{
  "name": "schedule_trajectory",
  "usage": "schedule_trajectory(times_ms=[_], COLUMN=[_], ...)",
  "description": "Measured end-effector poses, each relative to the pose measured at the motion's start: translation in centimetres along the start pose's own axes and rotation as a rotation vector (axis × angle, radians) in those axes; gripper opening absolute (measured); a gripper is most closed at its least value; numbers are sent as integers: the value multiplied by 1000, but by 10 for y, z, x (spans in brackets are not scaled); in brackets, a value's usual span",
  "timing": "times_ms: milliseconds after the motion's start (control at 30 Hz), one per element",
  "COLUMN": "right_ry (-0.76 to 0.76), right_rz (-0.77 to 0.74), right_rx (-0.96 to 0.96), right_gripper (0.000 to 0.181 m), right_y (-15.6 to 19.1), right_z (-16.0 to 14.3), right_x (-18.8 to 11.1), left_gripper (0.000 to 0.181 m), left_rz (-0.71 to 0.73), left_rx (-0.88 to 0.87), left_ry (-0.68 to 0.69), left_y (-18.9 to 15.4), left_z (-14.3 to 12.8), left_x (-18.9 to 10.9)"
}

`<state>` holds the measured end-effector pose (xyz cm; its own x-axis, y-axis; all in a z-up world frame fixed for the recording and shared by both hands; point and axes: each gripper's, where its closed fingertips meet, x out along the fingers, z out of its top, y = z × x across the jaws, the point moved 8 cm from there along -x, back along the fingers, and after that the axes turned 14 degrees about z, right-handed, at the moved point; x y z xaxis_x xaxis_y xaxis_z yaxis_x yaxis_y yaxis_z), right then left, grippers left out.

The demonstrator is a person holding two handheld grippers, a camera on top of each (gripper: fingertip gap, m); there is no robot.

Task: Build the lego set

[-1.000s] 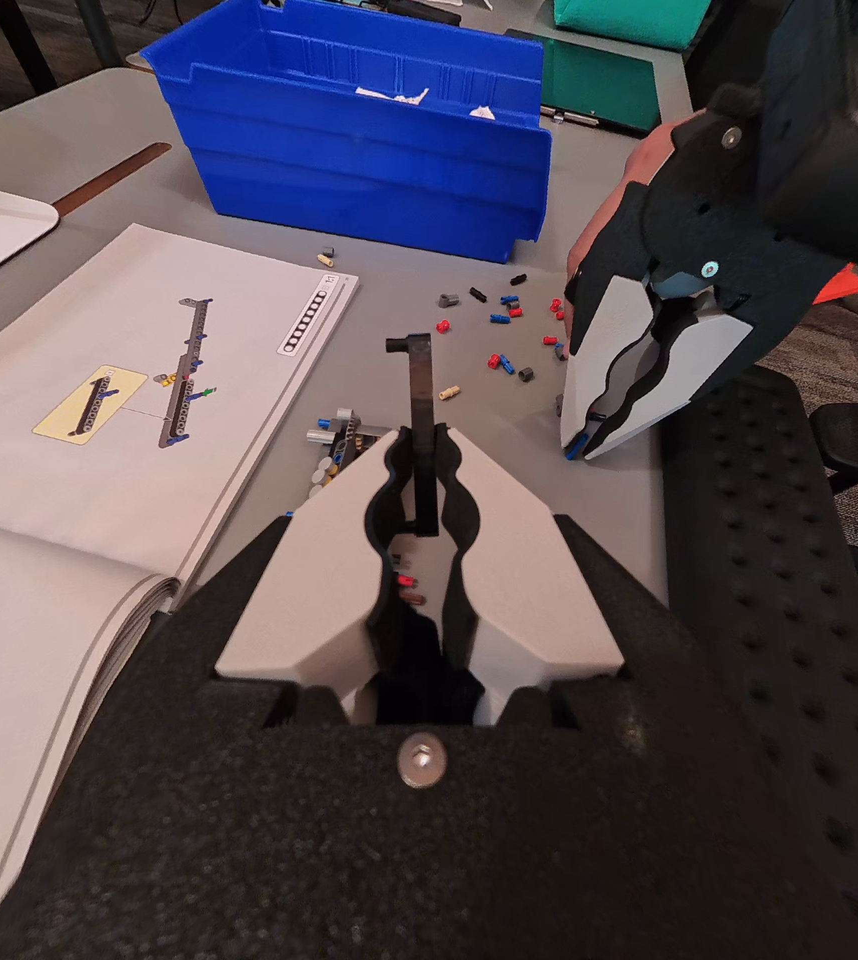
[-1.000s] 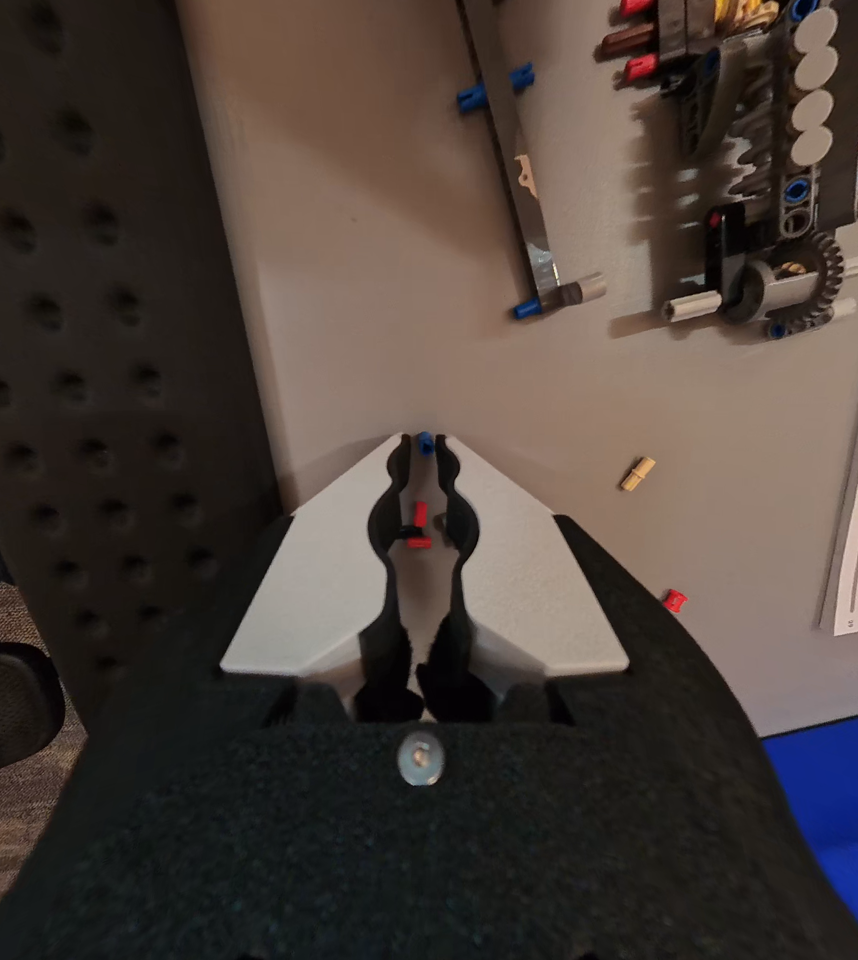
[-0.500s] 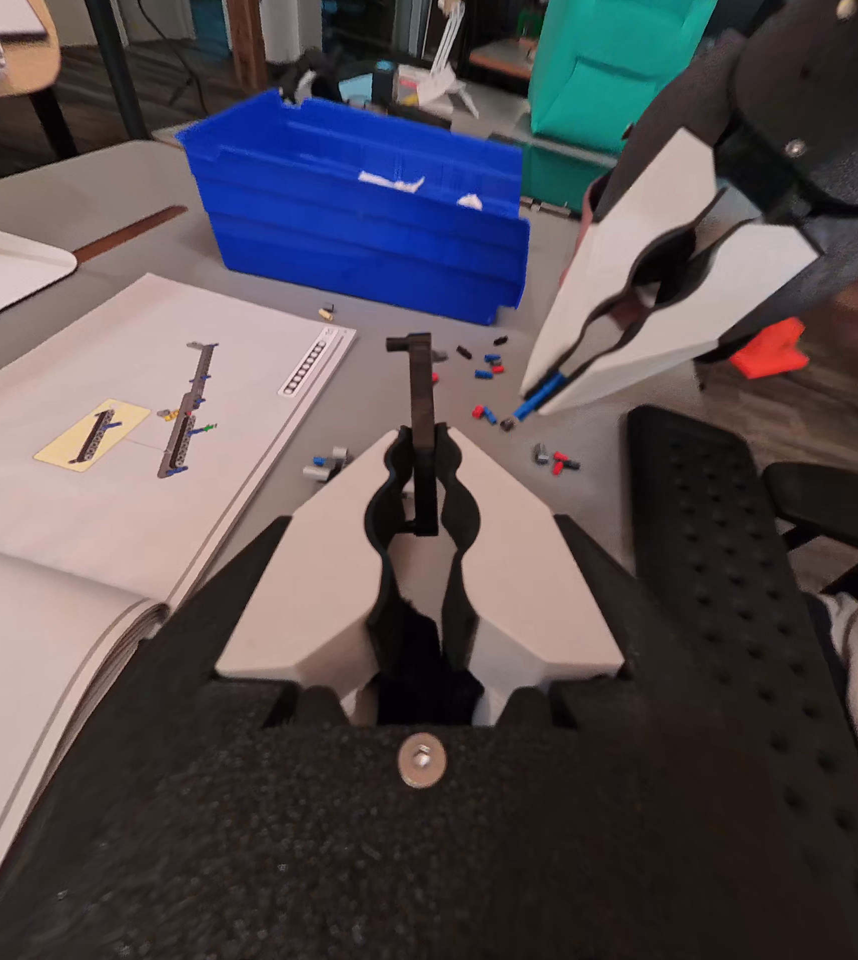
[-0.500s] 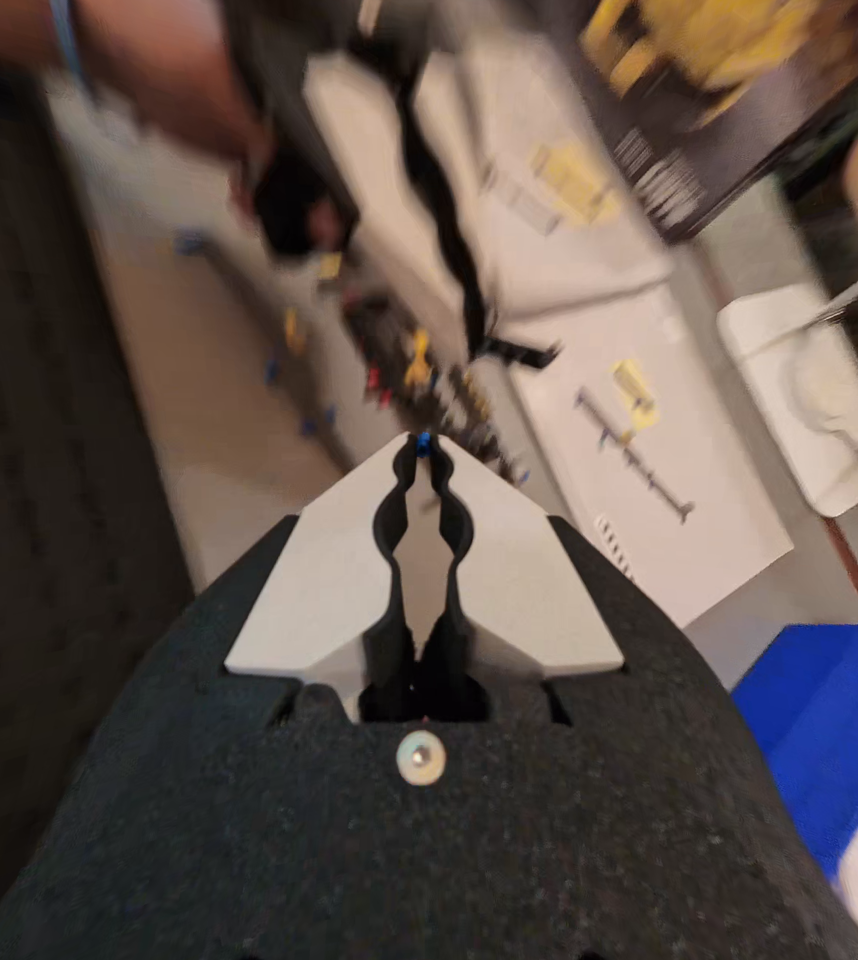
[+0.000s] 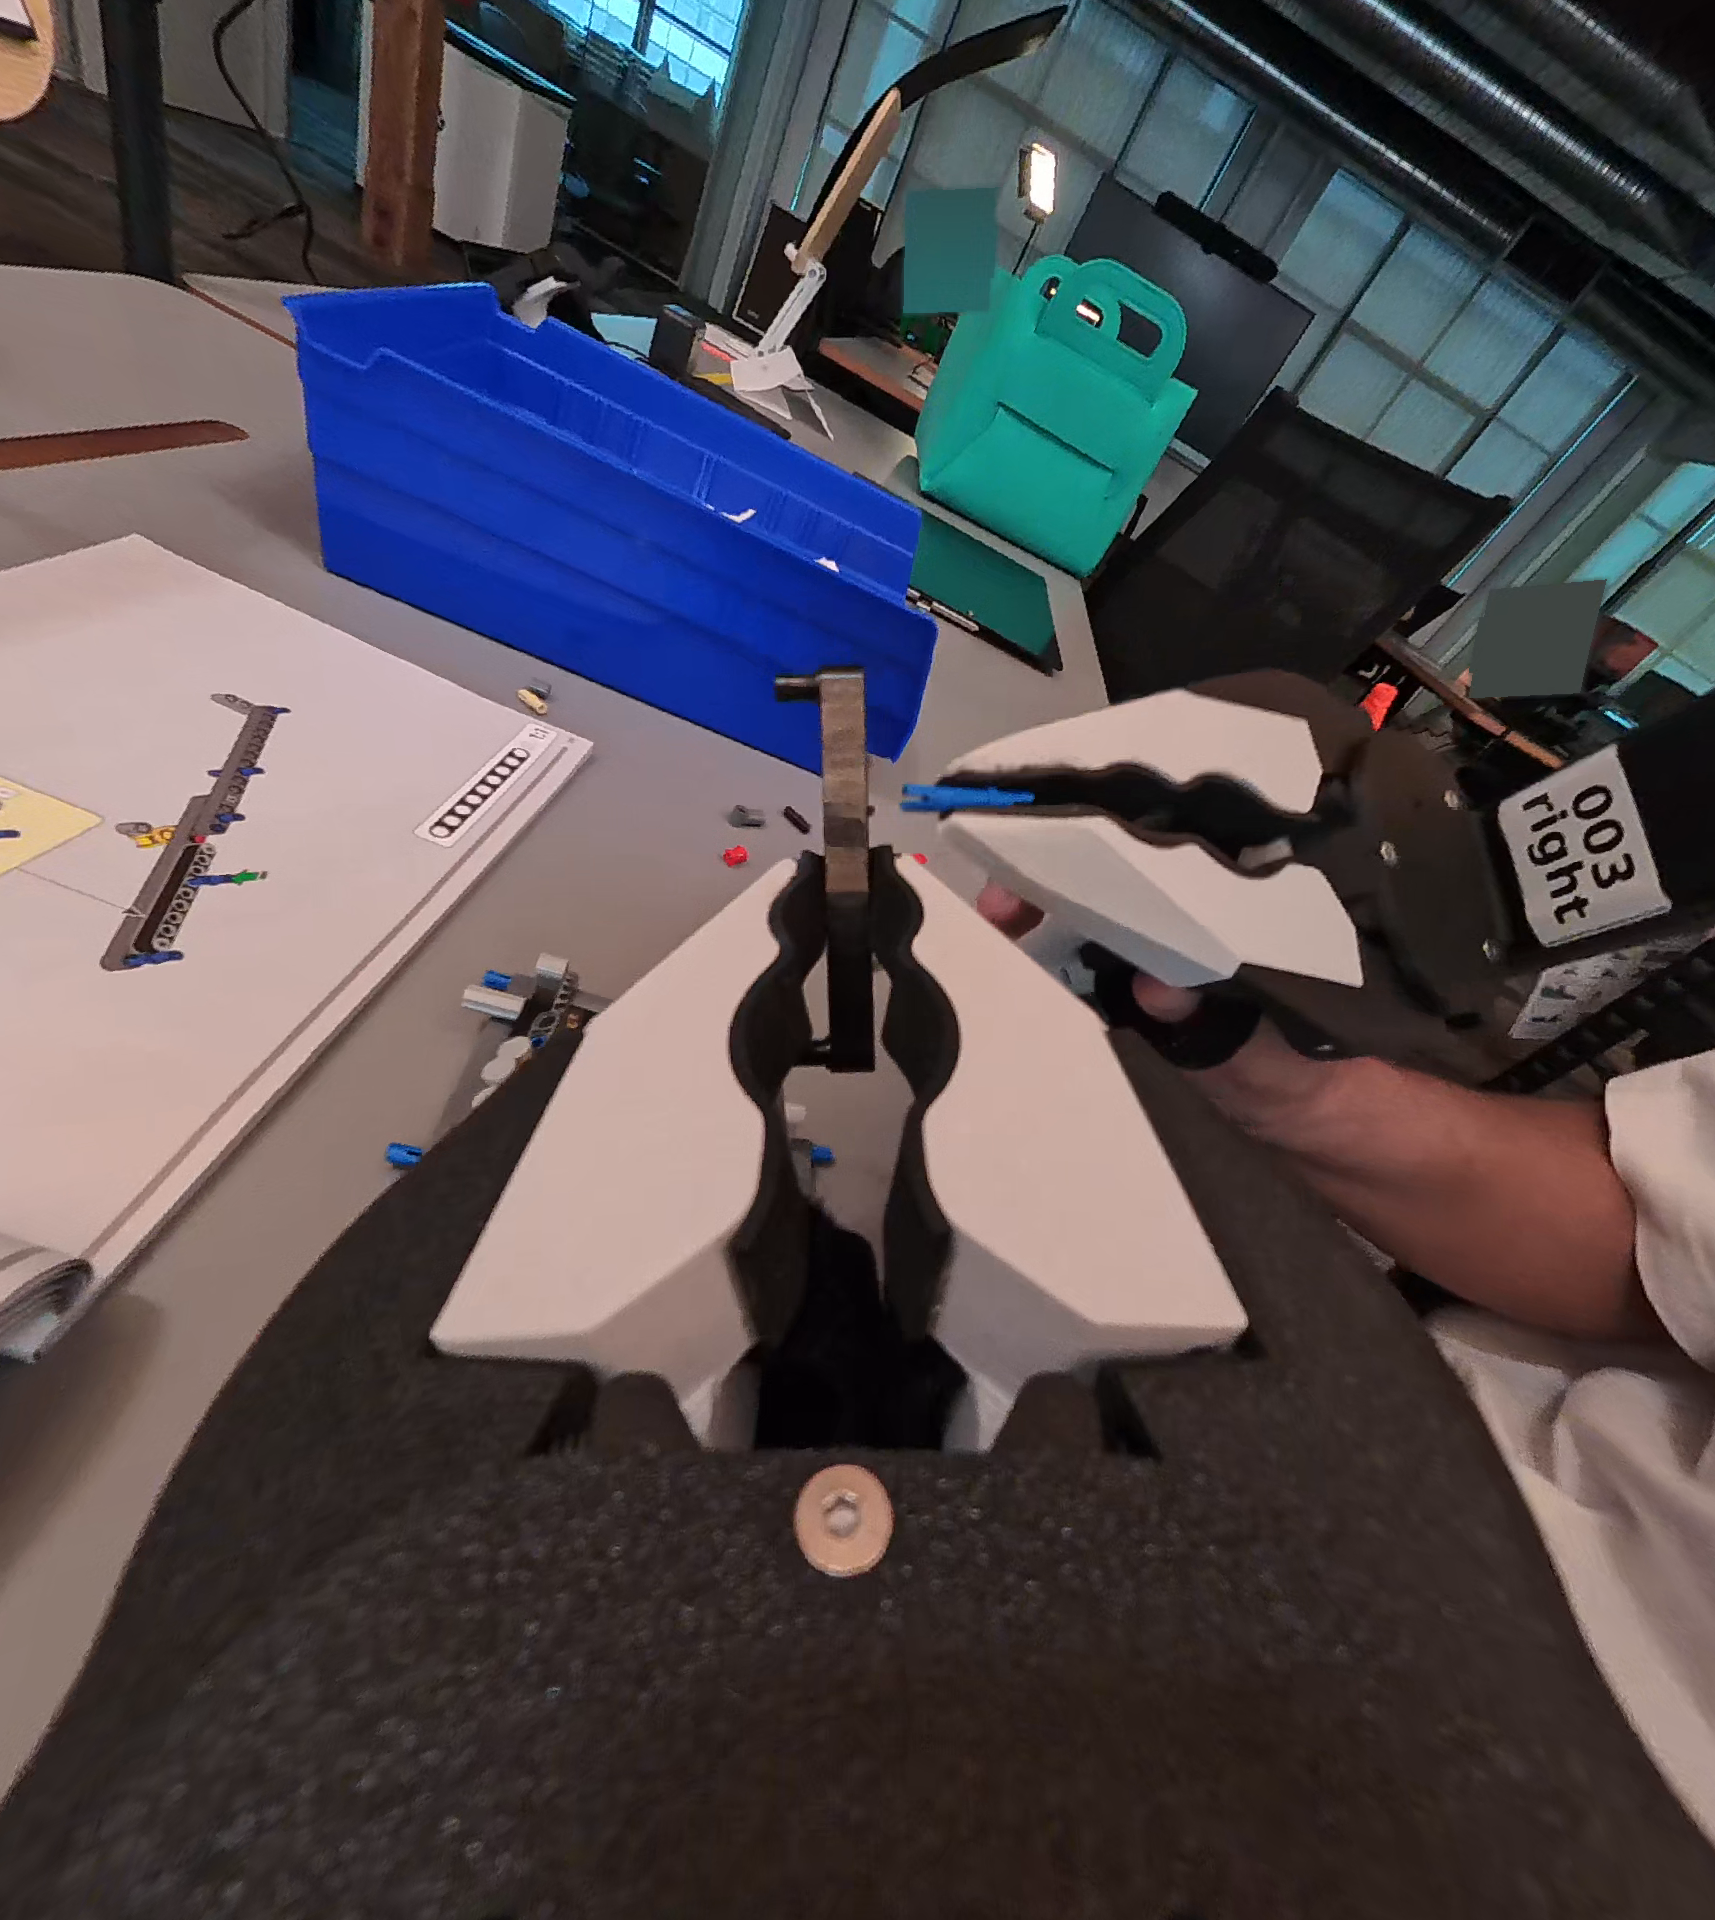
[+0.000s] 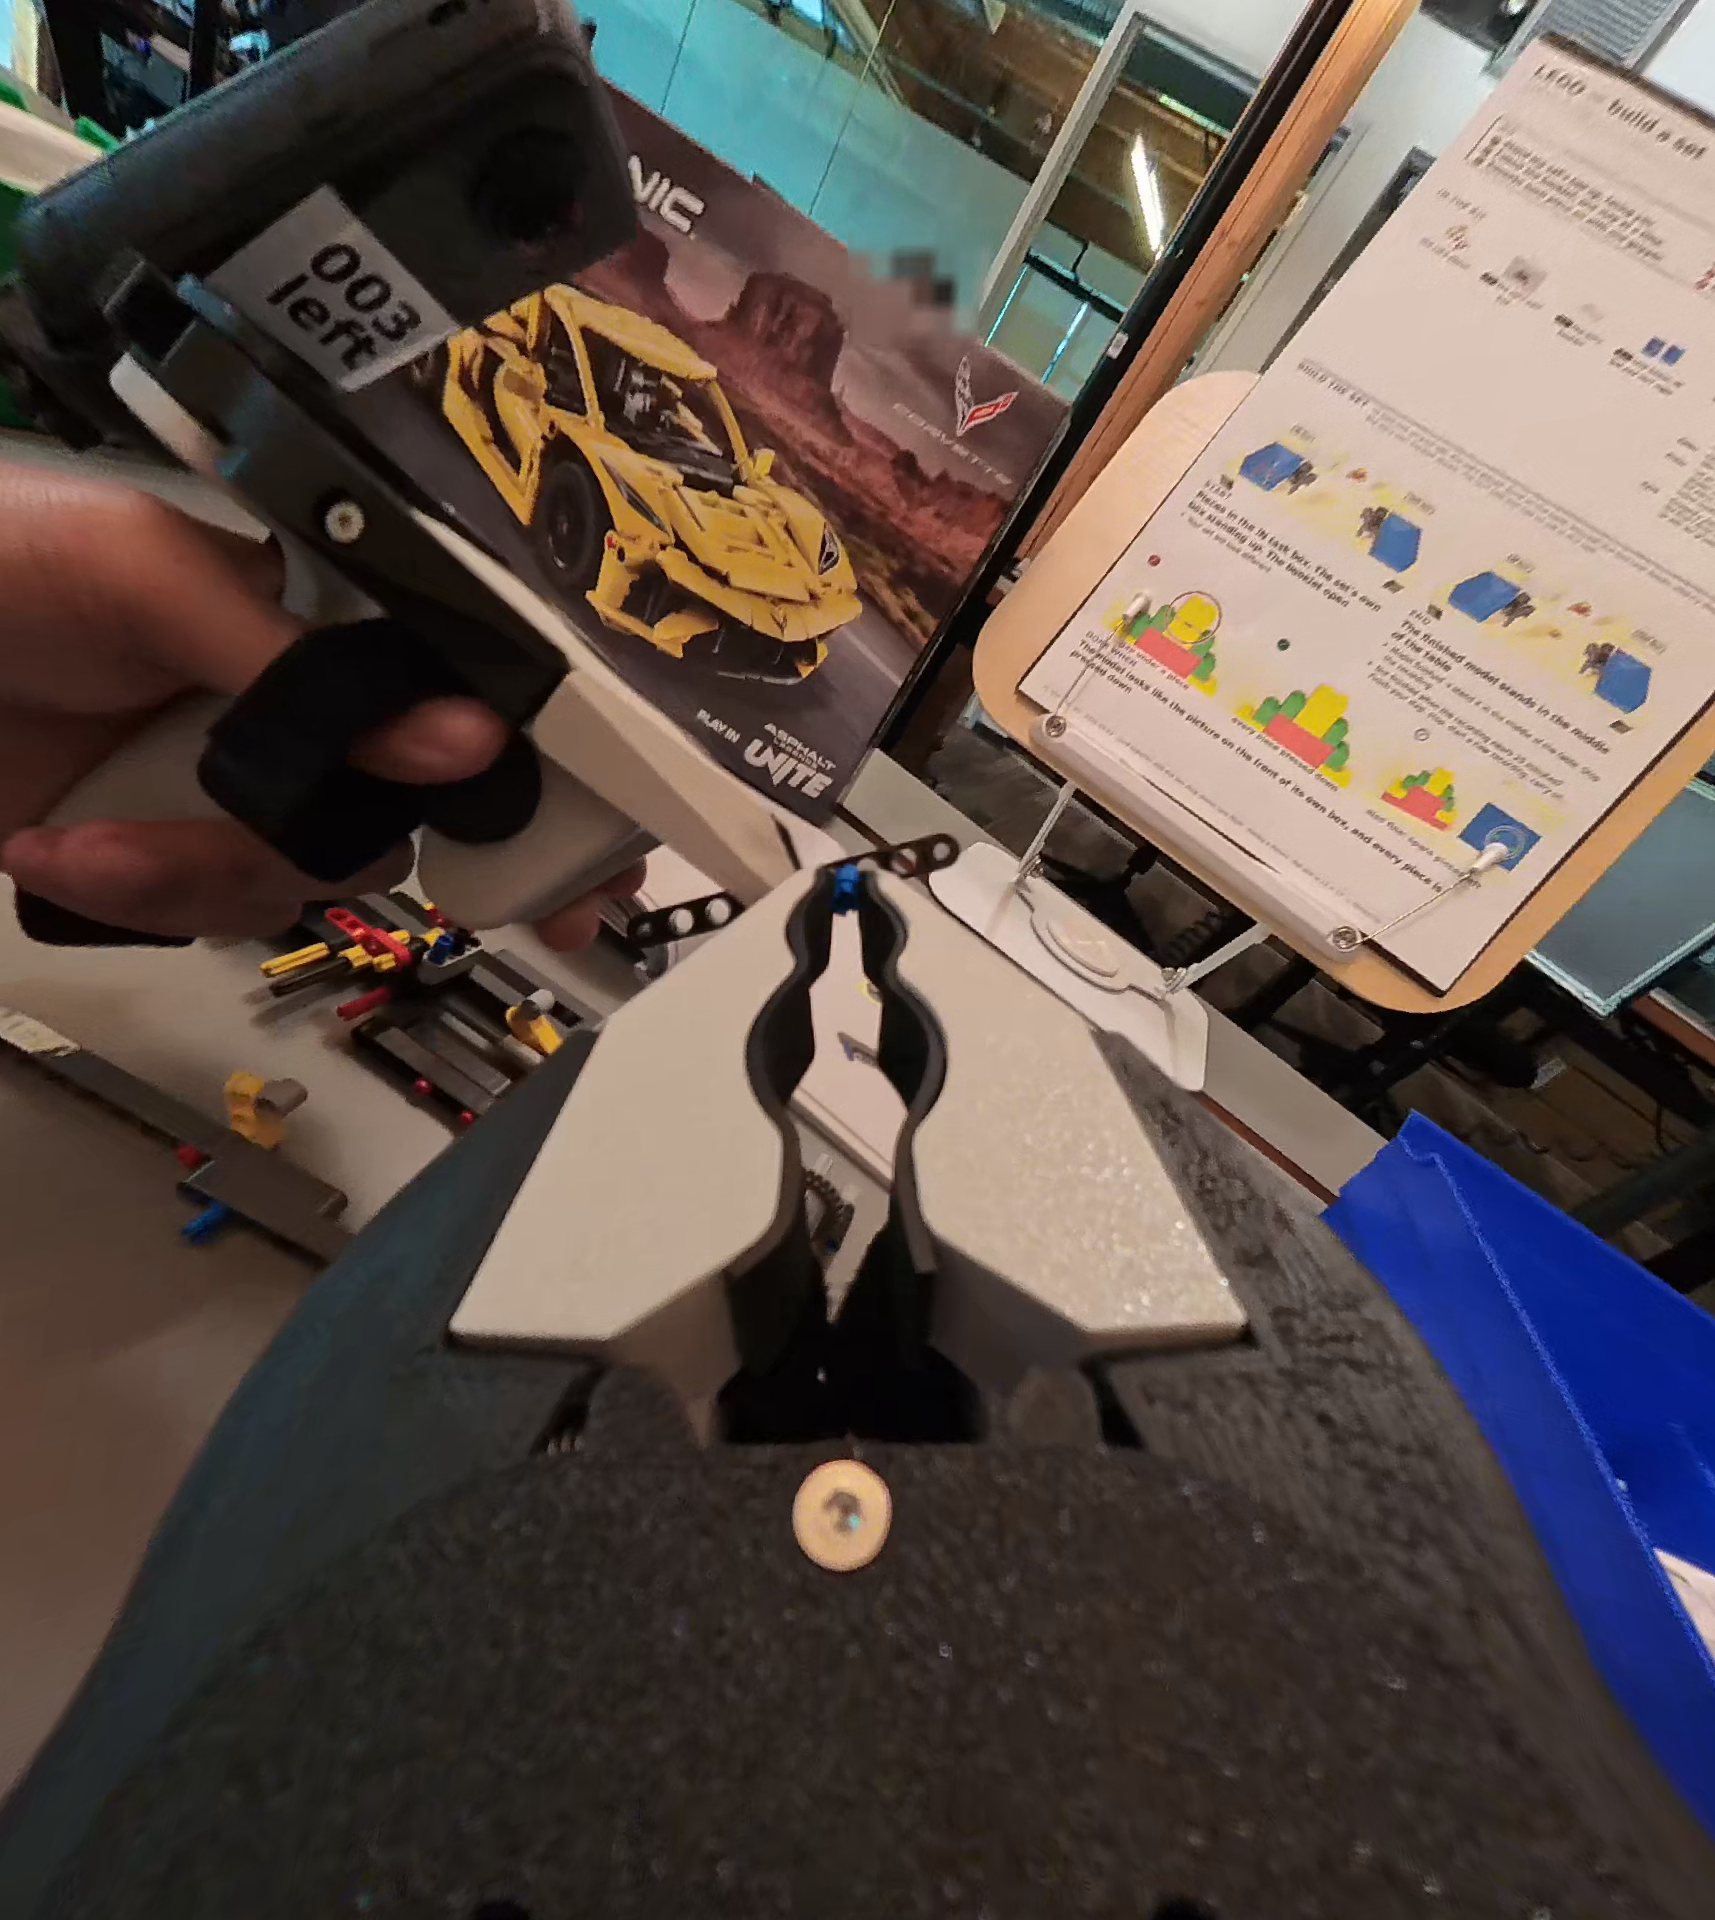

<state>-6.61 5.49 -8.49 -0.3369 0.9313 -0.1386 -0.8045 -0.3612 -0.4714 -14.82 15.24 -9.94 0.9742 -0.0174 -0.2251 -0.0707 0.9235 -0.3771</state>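
Note:
My left gripper [image 5: 845,868] is shut on a black lego beam [image 5: 845,790] that stands upright above the table, a black pin sticking out at its top. My right gripper [image 6: 845,894] is shut on a small blue pin [image 6: 842,885]. In the left wrist view the right gripper [image 5: 936,802] lies level at the right, and the blue pin [image 5: 957,798] points at the beam's side, a small gap away. In the right wrist view the beam [image 6: 894,860] shows as a holed black strip just beyond the pin, held by the left gripper [image 6: 759,831].
An open instruction booklet [image 5: 157,831] lies at the left. A blue bin [image 5: 604,520] stands behind it. Loose pins [image 5: 733,855] and a partly built assembly [image 6: 437,997] lie on the grey table [image 5: 53,499]. The set's box [image 6: 728,499] and a page stand [image 6: 1352,623] are beyond. My left and right fingertips are right by each other.
My right gripper has lifted the blue pin off the table, swung level and brought its tip close to the beam. My left gripper has raised and tilted up with the beam.

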Motion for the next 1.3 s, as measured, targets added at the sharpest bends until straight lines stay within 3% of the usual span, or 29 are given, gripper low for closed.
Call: schedule_trajectory(times_ms=[533, 867, 1100, 1167, 1300], right_ry=[10, -103, -230, -277, -305], right_rz=[17, 37, 83, 113, 120], right_rx=[37, 280, 481, 577, 590], right_gripper=[3, 3, 3, 3, 3], right_y=[1, -5, -9, -10, -10], right_z=[-5, -8, -14, -18, -18], right_x=[3, 4, 4, 6, 5], left_gripper=[7, 7, 7, 7, 7], left_rz=[4, 221, 268, 327, 424], left_rx=[32, 353, 339, 406, 492], left_ry=[-6, -135, -177, -195, -221], left_y=[-3, -13, -16, -18, -24], left_z=[-4, -3, -5, -6, -7], left_x=[4, 3, 5, 5, 5])
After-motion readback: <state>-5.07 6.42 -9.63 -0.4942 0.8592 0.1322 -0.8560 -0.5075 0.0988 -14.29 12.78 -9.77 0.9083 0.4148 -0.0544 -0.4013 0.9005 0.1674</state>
